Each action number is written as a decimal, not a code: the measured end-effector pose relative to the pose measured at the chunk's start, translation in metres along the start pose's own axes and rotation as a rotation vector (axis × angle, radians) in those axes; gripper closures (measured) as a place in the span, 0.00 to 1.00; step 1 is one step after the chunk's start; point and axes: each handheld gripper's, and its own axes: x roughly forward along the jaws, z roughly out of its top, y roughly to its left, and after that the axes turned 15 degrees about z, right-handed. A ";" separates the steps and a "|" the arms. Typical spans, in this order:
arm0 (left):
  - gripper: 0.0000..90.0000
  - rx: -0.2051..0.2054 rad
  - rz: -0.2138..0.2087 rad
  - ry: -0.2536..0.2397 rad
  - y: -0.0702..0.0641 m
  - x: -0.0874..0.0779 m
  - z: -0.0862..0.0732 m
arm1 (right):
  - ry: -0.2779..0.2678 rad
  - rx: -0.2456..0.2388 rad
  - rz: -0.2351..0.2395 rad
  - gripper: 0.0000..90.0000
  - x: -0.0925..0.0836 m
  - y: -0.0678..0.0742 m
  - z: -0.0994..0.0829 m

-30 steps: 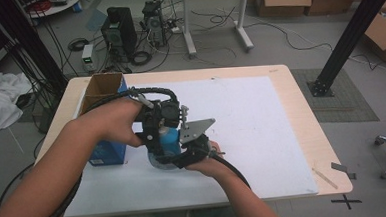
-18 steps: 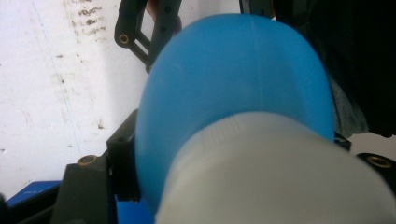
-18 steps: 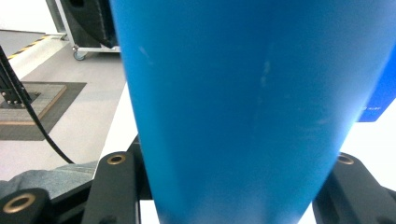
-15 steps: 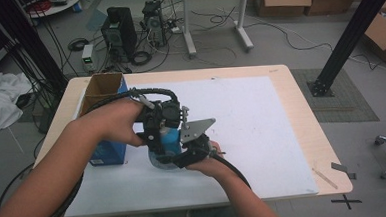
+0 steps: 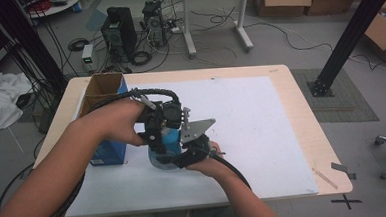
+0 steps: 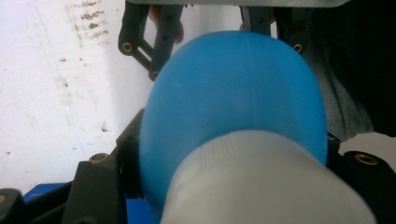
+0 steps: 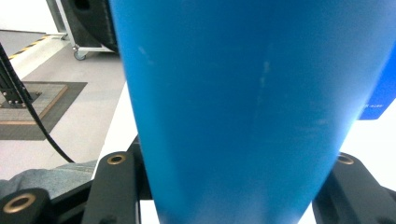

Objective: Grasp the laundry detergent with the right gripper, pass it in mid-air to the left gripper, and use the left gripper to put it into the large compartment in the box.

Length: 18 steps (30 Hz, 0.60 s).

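A blue bottle (image 5: 170, 138) with a white cap (image 6: 261, 182) stands upright on the white mat (image 5: 262, 125) between both grippers. My left gripper (image 5: 161, 124) comes down over its top. Its jaws have just been closing, and in the left gripper view (image 6: 229, 156) they flank the cap and the blue shoulder (image 6: 238, 88) and press against them. My right gripper (image 5: 184, 153) reaches in from the near side. In the right gripper view (image 7: 229, 163) its jaws are shut on the bottle's body (image 7: 243, 102).
An open blue carton (image 5: 106, 143) with a brown cardboard inside stands just left of the bottle, at the mat's left edge. The wooden table (image 5: 307, 127) rims the mat. Computer cases, cables and cardboard boxes lie on the floor beyond.
Both hands and the bottle stay where they were. No shift shows in the high view.
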 end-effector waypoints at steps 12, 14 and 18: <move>0.44 0.030 0.035 0.010 -0.003 -0.001 0.002 | -0.002 -0.007 -0.001 0.50 0.000 0.000 -0.001; 0.44 0.022 0.039 0.011 -0.003 -0.003 0.003 | -0.003 0.003 0.000 0.50 -0.002 0.001 0.000; 0.44 0.028 0.059 0.009 -0.005 -0.009 0.005 | -0.021 -0.015 -0.023 0.48 -0.003 0.004 0.001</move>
